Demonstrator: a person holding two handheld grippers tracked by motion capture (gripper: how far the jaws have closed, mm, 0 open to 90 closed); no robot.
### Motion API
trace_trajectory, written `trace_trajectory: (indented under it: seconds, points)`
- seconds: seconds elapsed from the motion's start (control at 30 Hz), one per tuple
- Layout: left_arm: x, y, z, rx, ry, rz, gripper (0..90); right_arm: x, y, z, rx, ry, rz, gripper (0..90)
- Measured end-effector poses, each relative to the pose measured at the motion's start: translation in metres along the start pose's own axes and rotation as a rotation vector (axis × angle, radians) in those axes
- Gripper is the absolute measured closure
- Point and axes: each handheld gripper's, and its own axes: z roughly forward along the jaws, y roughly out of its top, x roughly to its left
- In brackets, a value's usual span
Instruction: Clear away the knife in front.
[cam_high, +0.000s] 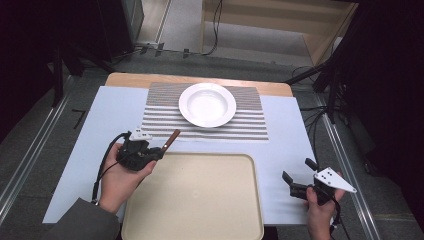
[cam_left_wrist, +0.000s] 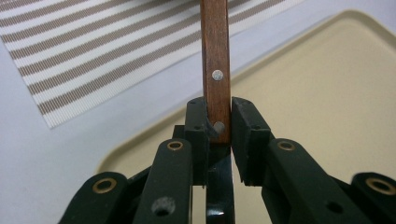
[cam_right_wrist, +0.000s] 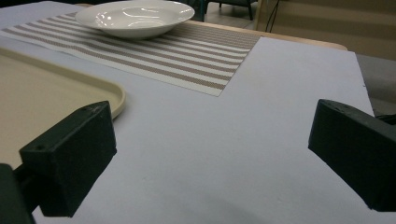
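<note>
- Over the far-left corner of the beige tray (cam_high: 192, 195), the high view shows the left gripper (cam_high: 159, 151) clamped on a wooden-handled utensil (cam_high: 171, 138). Its long axis runs diagonally, the brown handle pointing up and to the right toward the striped placemat (cam_high: 250, 120) and the white bowl (cam_high: 207, 104). The handle's free end hangs just short of the placemat's near edge. At the lower right, the right gripper (cam_high: 296, 176) sits above the pale tabletop (cam_high: 280, 165), jaws spread wide with nothing between them.
- Along the left gripper view, the utensil's handle (cam_left_wrist: 216, 60) stands straight up the picture from between the jaws — both pads press on its sides near a lower rivet, a second rivet showing higher up. A dark part of the utensil runs back under the jaws; what end it carries I cannot tell. Tray corner (cam_left_wrist: 327, 93) and placemat (cam_left_wrist: 93, 51) lie below.
- Along the right gripper view, the two jaws stand far apart over bare tabletop (cam_right_wrist: 224, 154), empty, with tray (cam_right_wrist: 56, 93), placemat (cam_right_wrist: 187, 58) and bowl (cam_right_wrist: 133, 17) beyond.
</note>
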Motion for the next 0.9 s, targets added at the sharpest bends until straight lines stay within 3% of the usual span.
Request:
trace_trajectory:
  seconds: [0.6, 0.9]
  points:
    - [-0.01, -0.049, -0.001, 0.013, -0.051, -0.076, 76.3, 0.001, 0.0, 0.0, 0.006, -0.007, -0.008, 0.0]
    - [-0.011, -0.066, 0.004, 0.042, -0.05, -0.095, 76.2, 0.001, 0.0, 0.0, 0.008, -0.014, -0.01, 0.0]
